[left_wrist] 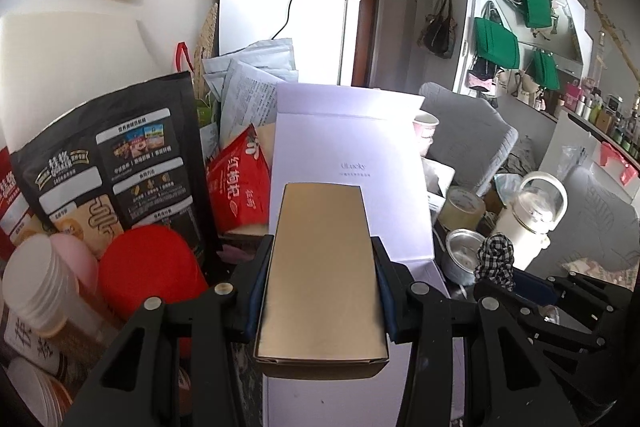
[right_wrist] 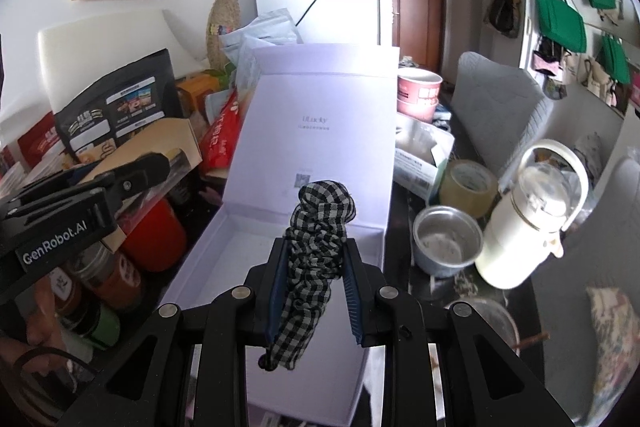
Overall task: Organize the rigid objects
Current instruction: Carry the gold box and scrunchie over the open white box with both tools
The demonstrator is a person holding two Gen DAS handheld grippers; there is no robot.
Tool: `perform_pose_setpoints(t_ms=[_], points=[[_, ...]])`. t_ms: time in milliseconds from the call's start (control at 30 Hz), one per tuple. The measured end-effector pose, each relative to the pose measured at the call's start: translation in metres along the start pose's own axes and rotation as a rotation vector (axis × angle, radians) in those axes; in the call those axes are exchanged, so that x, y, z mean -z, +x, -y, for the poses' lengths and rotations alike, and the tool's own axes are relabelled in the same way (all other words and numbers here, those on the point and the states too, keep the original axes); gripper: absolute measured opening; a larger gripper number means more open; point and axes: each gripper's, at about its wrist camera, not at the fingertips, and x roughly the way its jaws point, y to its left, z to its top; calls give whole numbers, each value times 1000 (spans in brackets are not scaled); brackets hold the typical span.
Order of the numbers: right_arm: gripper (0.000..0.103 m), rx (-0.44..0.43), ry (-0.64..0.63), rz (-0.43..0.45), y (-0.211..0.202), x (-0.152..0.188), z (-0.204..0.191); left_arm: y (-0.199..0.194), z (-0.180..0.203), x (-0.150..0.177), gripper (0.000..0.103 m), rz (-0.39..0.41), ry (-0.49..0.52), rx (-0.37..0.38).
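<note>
Now, left gripper (left_wrist: 322,287): clamps gold box (left_wrist: 322,279), long axis pointing forward.
Right gripper (right_wrist: 314,279): grips checkered umbrella (right_wrist: 316,259), handle end hidden.

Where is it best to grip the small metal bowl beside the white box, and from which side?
Grip the metal bowl by its thin rim, coming from above: it stands upright with its mouth open, and the tape roll and white jug crowd its sides.
</note>
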Motion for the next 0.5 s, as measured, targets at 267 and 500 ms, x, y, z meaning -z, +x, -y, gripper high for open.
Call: perform_pose_setpoints(t_ms=[267,500], points=[[26,19,-13,-3,27,-17,5,30,-6,-6,45,-24,-6,-33],[26,30,-32,-20,54,-30,4,59,-8,-6,45,-60,9,-45]])
